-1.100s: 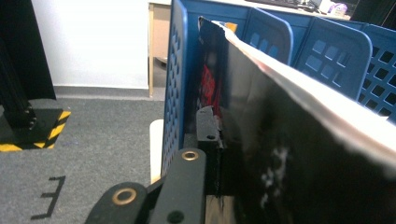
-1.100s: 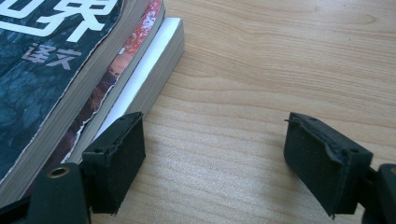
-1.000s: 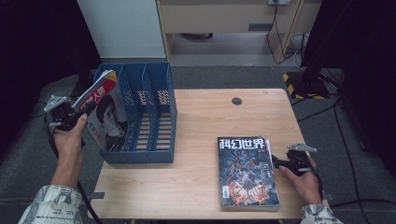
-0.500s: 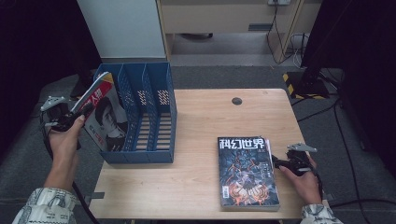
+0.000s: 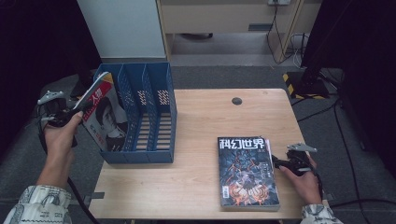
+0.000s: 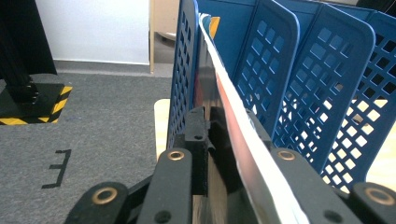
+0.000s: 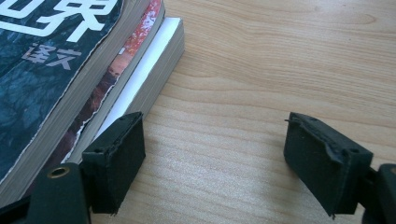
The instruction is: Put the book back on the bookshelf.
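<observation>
1. Grey carpet surrounds a pale wooden desk [image 5: 196, 140], with dark stands and cables at the far side.
2. Left hand-held gripper [image 5: 77, 110]: its jaws have just been opening, and the magazine [image 5: 103, 119] is between them, its edge running up the gap in the left gripper view [image 6: 224, 107]. The pads look eased rather than clamped, which I read as a release.
3. That magazine stands tilted in the leftmost slot of the blue rack [image 5: 154, 114], leaning on the outer wall; the slot carries it, so the grip is likely no longer needed.
4. The rack sits at the desk's left edge, within easy reach of that hand.
5. Right hand-held gripper [image 5: 275, 163]: jaws apart and empty, low over the desk just beside the right edge of the book stack [image 5: 247, 170].
6. In the right gripper view one jaw lies against the stack's [image 7: 70, 70] lower edge, probably placed to pick up the next book.
</observation>
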A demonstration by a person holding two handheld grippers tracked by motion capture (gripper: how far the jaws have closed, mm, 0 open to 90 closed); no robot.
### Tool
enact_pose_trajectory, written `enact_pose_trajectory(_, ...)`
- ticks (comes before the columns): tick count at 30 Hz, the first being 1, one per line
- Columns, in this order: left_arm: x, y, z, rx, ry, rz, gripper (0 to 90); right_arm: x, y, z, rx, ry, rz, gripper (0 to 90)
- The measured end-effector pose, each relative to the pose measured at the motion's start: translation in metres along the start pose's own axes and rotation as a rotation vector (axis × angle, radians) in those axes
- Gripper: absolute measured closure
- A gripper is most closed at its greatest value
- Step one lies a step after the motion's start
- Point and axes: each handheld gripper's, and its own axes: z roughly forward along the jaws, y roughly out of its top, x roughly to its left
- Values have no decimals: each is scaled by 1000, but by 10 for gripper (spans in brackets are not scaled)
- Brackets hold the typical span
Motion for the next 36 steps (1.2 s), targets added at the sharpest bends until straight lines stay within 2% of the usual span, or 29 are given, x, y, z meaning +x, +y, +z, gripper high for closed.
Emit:
enact_pose_trajectory(6, 0, 10, -2, 18, 13, 12, 748, 0, 0, 0, 0, 0, 0, 207)
enact_pose_trajectory(10, -2, 16, 1, 67, 28, 42, 736, 0, 0, 0, 0, 0, 0, 207)
enact_pose_trajectory(12, -3, 17, 3, 84, 27, 44, 738, 0, 0, 0, 0, 0, -3, 207)
enact_pose_trajectory(14, -4, 18, 3, 95, 14, 47, 813, 0, 0, 0, 0, 0, 0, 207)
enact_pose_trajectory(16, -4, 19, 3, 102, 25, 71, 855, 0, 0, 0, 0, 0, 0, 207)
enact_pose_trajectory(21, 0, 19, 2, 97, 23, 33, 864, 0, 0, 0, 1, 0, 2, 207)
enact_pose_trajectory(36, 2, 21, -3, 43, 11, 9, 865, 0, 0, 0, 2, 1, 2, 207)
